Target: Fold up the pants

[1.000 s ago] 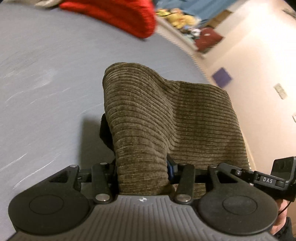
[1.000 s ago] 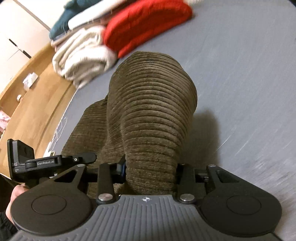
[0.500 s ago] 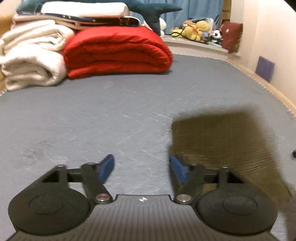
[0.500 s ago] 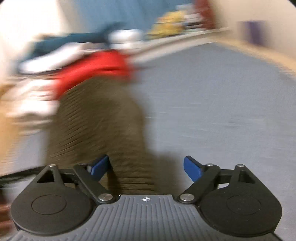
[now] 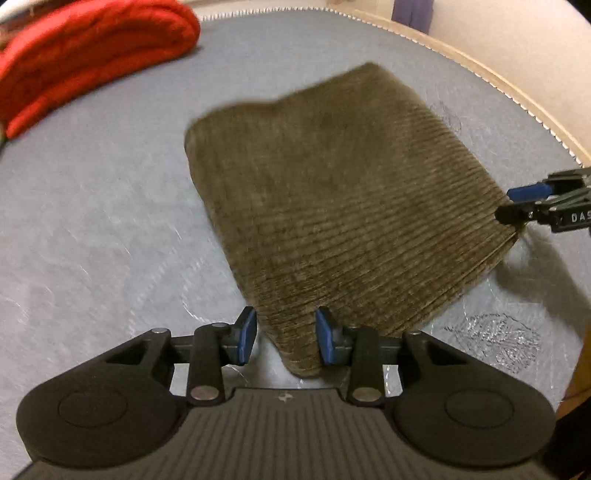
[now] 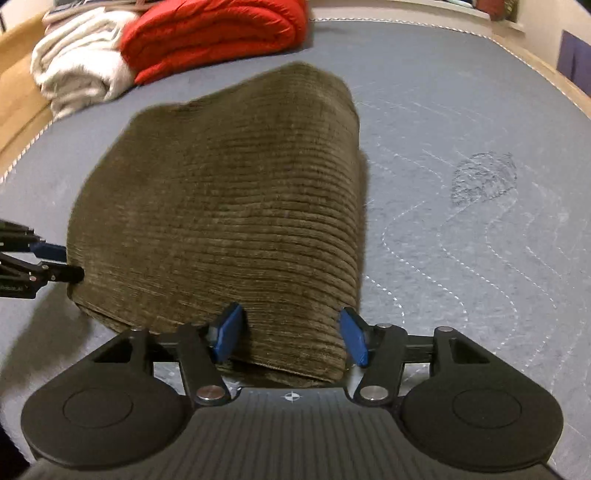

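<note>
Grey mattress point(image 6: 461, 122), red blanket point(image 6: 214, 33) at far end. Folded pants point(image 5: 343, 206) flat mid-mattress; left gripper point(image 5: 284, 338) and right gripper point(image 6: 291, 338) both released, straddling near corners, likely for neatening.

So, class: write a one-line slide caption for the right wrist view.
Open right gripper straddles the near corner of folded olive corduroy pants on a grey mattress.

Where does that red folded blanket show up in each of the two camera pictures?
Left wrist view: red blanket in the top left corner, beyond the folded brown pants.
Right wrist view: red blanket at the top, left of centre, beside a white blanket.
Shared landmark: the brown pants on the grey mattress.
</note>
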Tool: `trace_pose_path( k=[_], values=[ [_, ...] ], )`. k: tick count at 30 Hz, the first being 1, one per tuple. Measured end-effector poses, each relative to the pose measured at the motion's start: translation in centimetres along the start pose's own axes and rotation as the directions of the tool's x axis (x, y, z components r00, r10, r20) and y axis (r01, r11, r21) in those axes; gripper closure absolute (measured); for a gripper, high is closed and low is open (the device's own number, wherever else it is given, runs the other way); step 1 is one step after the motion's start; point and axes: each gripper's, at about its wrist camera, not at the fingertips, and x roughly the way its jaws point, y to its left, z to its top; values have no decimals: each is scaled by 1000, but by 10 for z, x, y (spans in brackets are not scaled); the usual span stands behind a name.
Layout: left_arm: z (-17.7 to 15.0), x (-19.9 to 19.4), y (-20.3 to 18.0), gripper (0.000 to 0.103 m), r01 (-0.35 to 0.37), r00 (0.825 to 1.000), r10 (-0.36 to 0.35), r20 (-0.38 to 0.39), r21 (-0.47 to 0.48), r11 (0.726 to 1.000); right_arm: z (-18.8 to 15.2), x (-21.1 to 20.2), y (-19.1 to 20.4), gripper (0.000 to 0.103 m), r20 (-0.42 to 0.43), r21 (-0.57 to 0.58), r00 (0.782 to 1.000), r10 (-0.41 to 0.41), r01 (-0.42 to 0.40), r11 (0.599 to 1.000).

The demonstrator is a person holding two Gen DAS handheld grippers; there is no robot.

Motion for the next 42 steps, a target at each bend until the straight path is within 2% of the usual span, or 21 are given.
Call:
trace_pose_path(
  k=[2, 5, 8, 12, 13, 15, 18, 20, 22, 23, 24, 25, 26, 27, 29, 31, 37, 39, 42],
  values=[
    [1, -11, -6, 62, -31, 998, 31, 49, 10, 999, -4, -8, 3, 44, 38, -12, 999, -22, 22, 1000],
    [8, -20, -2, 62, -44, 989, 50, 138, -47, 998, 4, -15, 11, 44, 120, 22, 992, -40, 38, 999],
    [21, -19, -2, 62, -61, 977, 76, 200, -80, 995, 18, -18, 8, 44, 229, 102, 972, -59, 36, 994],
    [25, -17, -4, 66, -63, 968, 89, 235, -115, 991, 48, -8, 7, 43, 338, 207, 932, -133, 64, 976],
    [28, -14, -4, 71, -67, 967, 96, 236, -128, 990, 52, -3, 7, 43, 348, 232, 928, -136, 55, 971],
    [32, -20, 3, 72, -69, 966, 103, 235, -148, 987, 64, 15, 6, 43, 364, 278, 918, -154, 51, 959],
    [32, -32, 8, 72, -60, 965, 99, 243, -162, 985, 74, 44, 5, 44, 355, 289, 916, -184, 80, 954],
    [33, -36, 11, 72, -64, 963, 104, 249, -163, 985, 84, 61, 5, 50, 350, 275, 916, -194, 98, 956],
    [32, -36, 16, 72, -60, 964, 101, 246, -168, 984, 93, 80, 3, 62, 321, 259, 918, -233, 151, 954],
    [31, -29, 19, 73, -73, 969, 108, 222, -161, 984, 95, 90, -1, 62, 293, 266, 919, -263, 186, 946],
    [29, -14, 23, 72, -114, 978, 138, 155, -153, 982, 96, 103, -5, 61, 263, 277, 921, -286, 212, 937],
    [23, 4, 30, 69, -121, 986, 137, 95, -161, 980, 97, 111, -8, 61, 252, 287, 918, -307, 232, 930],
    [18, 12, 37, 68, -88, 990, 109, 95, -202, 975, 98, 119, -11, 61, 239, 297, 908, -345, 270, 916],
    [18, 12, 43, 69, -66, 991, 92, 96, -242, 968, 100, 125, -15, 60, 226, 309, 907, -355, 279, 909],
    [23, 8, 46, 69, -49, 993, 74, 87, -265, 963, 104, 131, -23, 60, 205, 351, 917, -342, 258, 900],
    [23, 8, 43, 69, -61, 992, 84, 90, -233, 971, 105, 133, -25, 60, 203, 346, 917, -344, 262, 901],
    [24, 2, 43, 68, -72, 992, 93, 86, -229, 971, 97, 114, -24, 60, 219, 328, 921, -322, 241, 913],
    [21, 1, 39, 68, -84, 991, 105, 88, -213, 974, 95, 101, -26, 54, 222, 339, 924, -312, 227, 913],
    [20, -7, 36, 67, -90, 990, 111, 92, -202, 975, 93, 72, -21, 35, 221, 326, 931, -289, 209, 922]
  ],
)
